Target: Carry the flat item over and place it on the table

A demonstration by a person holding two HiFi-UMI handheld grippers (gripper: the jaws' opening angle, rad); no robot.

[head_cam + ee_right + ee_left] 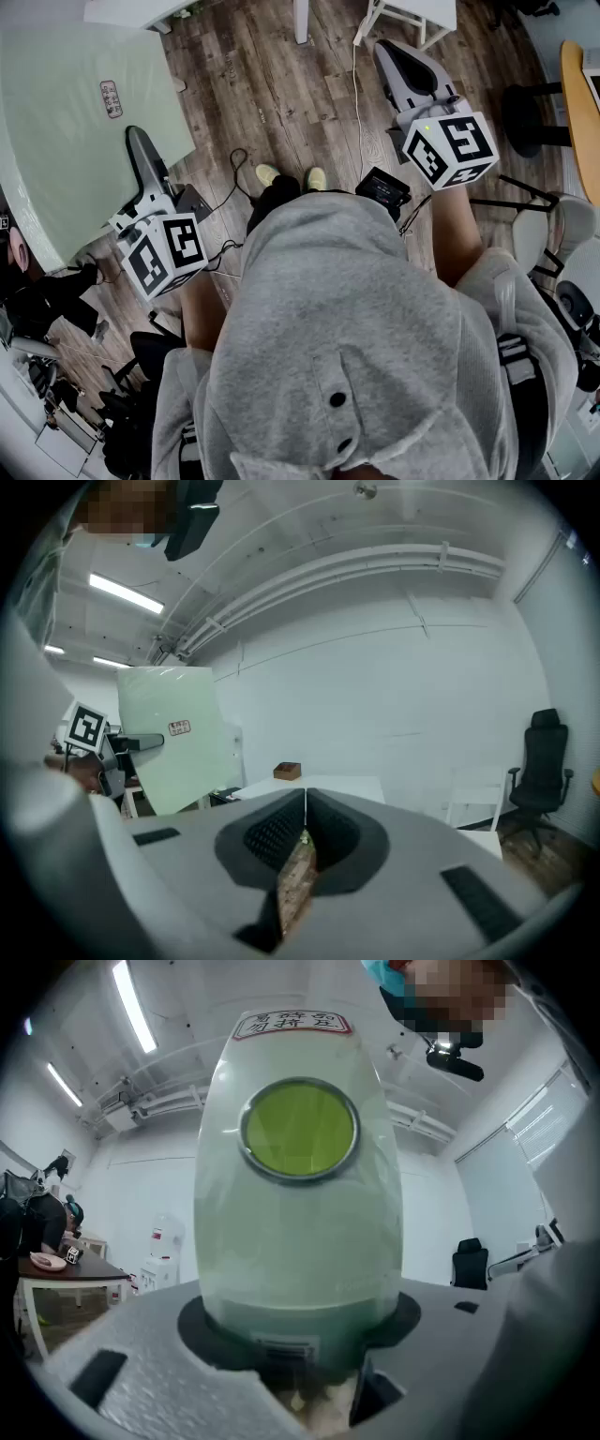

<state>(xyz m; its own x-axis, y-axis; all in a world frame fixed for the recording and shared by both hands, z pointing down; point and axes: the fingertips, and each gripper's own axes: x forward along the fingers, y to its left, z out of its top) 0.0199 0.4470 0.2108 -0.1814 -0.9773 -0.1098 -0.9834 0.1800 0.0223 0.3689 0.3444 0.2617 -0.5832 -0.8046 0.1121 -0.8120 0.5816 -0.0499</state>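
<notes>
A large pale green flat sheet (pixel 66 141) with a small red-edged label (pixel 111 98) is held up at the left of the head view. My left gripper (pixel 139 142) is shut on its lower edge. In the left gripper view the sheet (pixel 300 1241) rises straight out of the jaws and fills the middle; a round yellow-green patch (pixel 300 1129) with a grey ring shows on it. My right gripper (pixel 389 49) is raised at the upper right, shut with nothing in it; its pads (pixel 323 832) meet. From the right gripper view the sheet (pixel 173 747) stands at the left.
A white table (pixel 314 787) with a small brown box (pixel 287 771) lies ahead of the right gripper, and a black office chair (pixel 539 761) stands at the right. Below me are a wood floor, cables, a black box (pixel 382 187), white table legs (pixel 301 21) and an orange tabletop edge (pixel 577 112).
</notes>
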